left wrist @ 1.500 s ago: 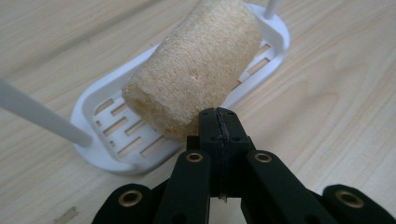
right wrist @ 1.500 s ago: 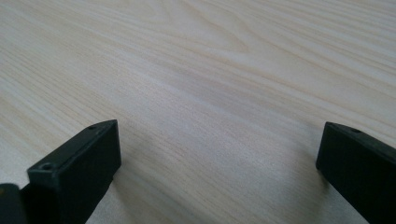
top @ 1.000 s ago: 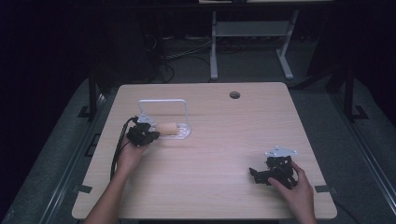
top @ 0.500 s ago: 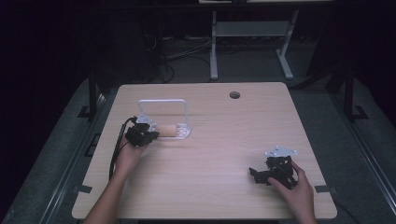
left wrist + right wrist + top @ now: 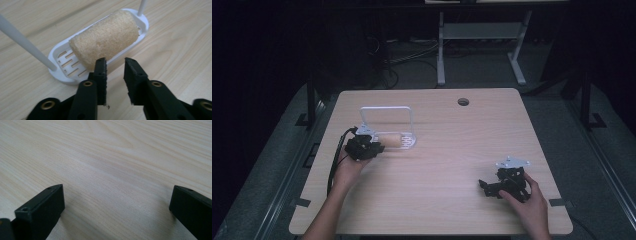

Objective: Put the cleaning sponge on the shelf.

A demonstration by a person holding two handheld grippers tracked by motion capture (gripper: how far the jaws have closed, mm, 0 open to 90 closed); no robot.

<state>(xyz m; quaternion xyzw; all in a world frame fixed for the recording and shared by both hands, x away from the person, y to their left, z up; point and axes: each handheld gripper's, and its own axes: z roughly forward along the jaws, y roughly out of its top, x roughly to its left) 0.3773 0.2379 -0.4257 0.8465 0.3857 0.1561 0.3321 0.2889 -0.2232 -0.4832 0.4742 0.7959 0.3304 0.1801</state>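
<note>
One sponge (image 5: 105, 41) is seen lying in the white rack (image 5: 60, 56) on the counter (image 5: 452, 165), apparently placed. The left gripper (image 5: 115, 62) jaws have just been opening, nothing between them; withdrawal is judged outstanding. The right gripper (image 5: 507, 182) jaws are spread wide, empty.

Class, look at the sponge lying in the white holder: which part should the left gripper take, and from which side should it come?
Probably the near cut end of the sponge, which juts past the rim of the holder. Come along its length from the left gripper side, a jaw on each curved flank. The two thin white posts stand off to the sides, so that approach looks open. The jaws, just opened, hold nothing.
</note>
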